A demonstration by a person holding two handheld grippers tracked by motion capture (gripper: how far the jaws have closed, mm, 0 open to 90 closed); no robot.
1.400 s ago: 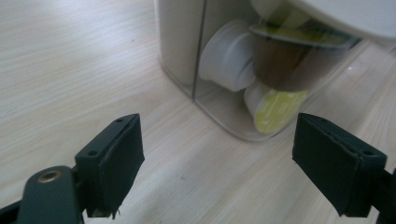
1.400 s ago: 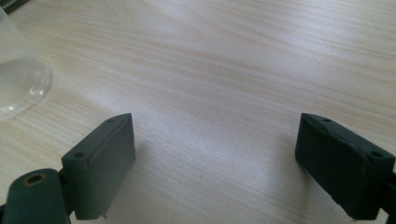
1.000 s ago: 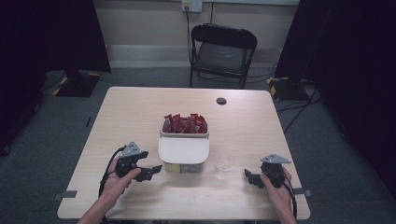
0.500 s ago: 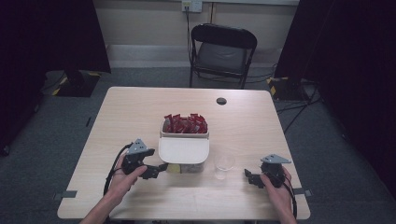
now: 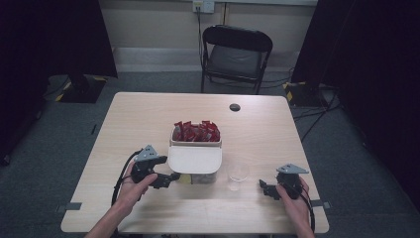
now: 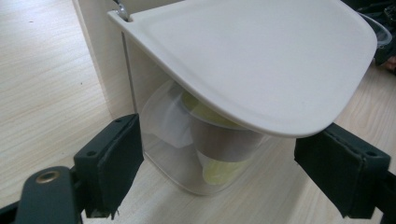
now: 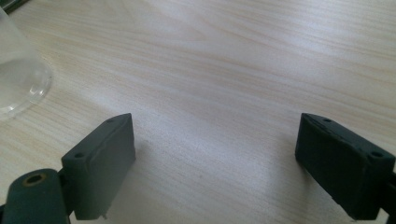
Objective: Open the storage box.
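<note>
A white two-part container stands mid-table. Its back half holds red packets; its front half carries a white lid over a clear bin with pale cups and something yellow inside. My left gripper is open at the bin's front left corner; in the left gripper view the gripper has one jaw on each side of the clear bin, just under the lid's edge. My right gripper rests open near the table's front right, and this gripper has bare wood between its jaws. A clear plastic cup stands between container and right gripper.
A small black disc lies near the table's far edge. A black folding chair stands behind the table. The clear cup sits at the left edge of the right gripper view. Bare wood runs along the table's left side.
My left gripper has moved right and forward until its jaws straddle the container's clear front bin. The right gripper has stayed put.
</note>
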